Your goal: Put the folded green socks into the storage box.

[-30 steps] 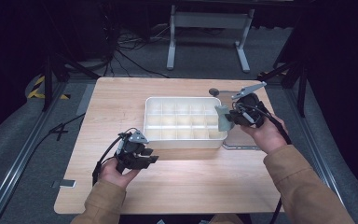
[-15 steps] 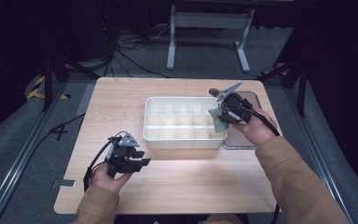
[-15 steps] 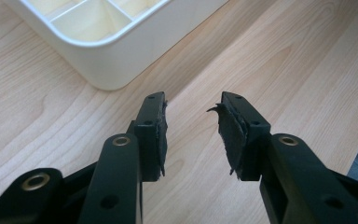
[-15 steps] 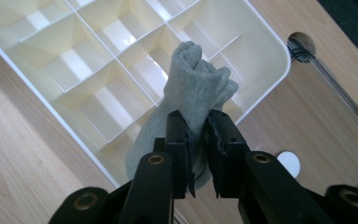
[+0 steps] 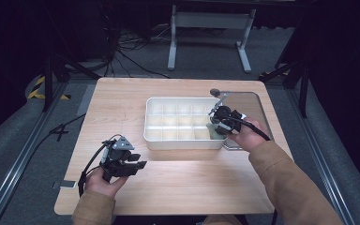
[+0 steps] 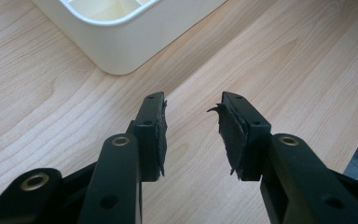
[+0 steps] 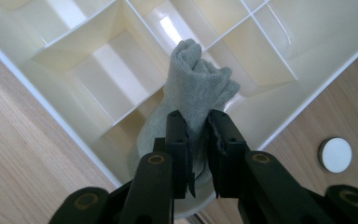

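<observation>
Right gripper (image 7: 198,140) lower now, clamped on grey sock (image 7: 193,88).

wooden table (image 5: 178,187), clear lid (image 5: 253,105) at its right edge, small white round disc (image 7: 334,154) on the wood, metal stand (image 5: 206,21) behind

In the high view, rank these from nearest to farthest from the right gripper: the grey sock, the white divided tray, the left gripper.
1. grey sock: clamped in the right gripper jaws, over the tray's right end.
2. white divided tray: directly beneath, mid-table.
3. left gripper: near-left of the table, jaws open, off the tray.
</observation>
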A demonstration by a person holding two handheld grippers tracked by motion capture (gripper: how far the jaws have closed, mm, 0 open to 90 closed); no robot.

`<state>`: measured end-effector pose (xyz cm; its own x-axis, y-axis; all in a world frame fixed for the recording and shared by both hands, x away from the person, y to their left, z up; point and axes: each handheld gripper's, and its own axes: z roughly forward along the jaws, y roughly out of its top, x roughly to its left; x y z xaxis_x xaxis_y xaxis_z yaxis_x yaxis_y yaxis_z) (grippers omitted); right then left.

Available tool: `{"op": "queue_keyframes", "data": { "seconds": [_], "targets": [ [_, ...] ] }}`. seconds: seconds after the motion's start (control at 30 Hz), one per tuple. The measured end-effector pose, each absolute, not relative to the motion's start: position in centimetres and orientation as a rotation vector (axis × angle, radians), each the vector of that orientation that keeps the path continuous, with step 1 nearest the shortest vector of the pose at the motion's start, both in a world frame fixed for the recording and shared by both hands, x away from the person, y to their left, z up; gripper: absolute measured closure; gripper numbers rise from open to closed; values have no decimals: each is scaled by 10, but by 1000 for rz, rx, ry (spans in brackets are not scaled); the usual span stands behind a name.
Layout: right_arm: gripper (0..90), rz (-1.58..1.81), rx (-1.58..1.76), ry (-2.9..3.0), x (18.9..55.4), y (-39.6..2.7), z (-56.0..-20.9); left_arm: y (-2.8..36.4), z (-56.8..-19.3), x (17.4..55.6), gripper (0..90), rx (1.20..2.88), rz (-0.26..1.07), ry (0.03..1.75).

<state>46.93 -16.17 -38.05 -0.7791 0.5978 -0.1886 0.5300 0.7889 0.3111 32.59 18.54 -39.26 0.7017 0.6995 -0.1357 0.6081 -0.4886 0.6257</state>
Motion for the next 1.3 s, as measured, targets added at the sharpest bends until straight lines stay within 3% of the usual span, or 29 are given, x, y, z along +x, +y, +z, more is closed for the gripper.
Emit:
{"op": "queue_keyframes", "data": {
  "seconds": [0.4, 0.57, 0.63, 0.67, 0.73, 0.8, 0.9, 0.97, 1.07, 1.1, 1.13, 1.3],
  "targets": [
    [795, 235, 948, 2772, 476, -158, -404, 180, -394, 330, 613, 2260, 162, 969],
    [761, 275, 1028, 2781, 477, -165, -397, 179, -395, 331, 611, 2269, 159, 963],
    [734, 309, 1052, 2792, 477, -168, -393, 178, -396, 332, 611, 2264, 159, 967],
    [629, 366, 1068, 2796, 477, -171, -383, 178, -396, 332, 610, 2264, 157, 965],
    [597, 384, 1071, 2791, 477, -171, -379, 178, -396, 332, 610, 2272, 158, 962],
    [491, 565, 1102, 2757, 481, -173, -365, 177, -396, 332, 611, 2271, 157, 957],
    [477, 583, 1154, 2749, 487, -169, -366, 177, -395, 332, 611, 2269, 156, 961],
    [477, 577, 1154, 2761, 489, -168, -369, 178, -396, 332, 611, 2266, 155, 963],
    [601, 509, 1224, 2796, 496, -164, -382, 178, -396, 332, 611, 2265, 153, 962],
    [601, 509, 1224, 2796, 496, -164, -382, 178, -396, 332, 610, 2265, 153, 962],
    [712, 445, 1173, 2796, 494, -160, -384, 178, -396, 332, 610, 2264, 152, 963],
    [760, 362, 1113, 2792, 490, -158, -386, 178, -396, 332, 610, 2263, 150, 963]
  ]
}}
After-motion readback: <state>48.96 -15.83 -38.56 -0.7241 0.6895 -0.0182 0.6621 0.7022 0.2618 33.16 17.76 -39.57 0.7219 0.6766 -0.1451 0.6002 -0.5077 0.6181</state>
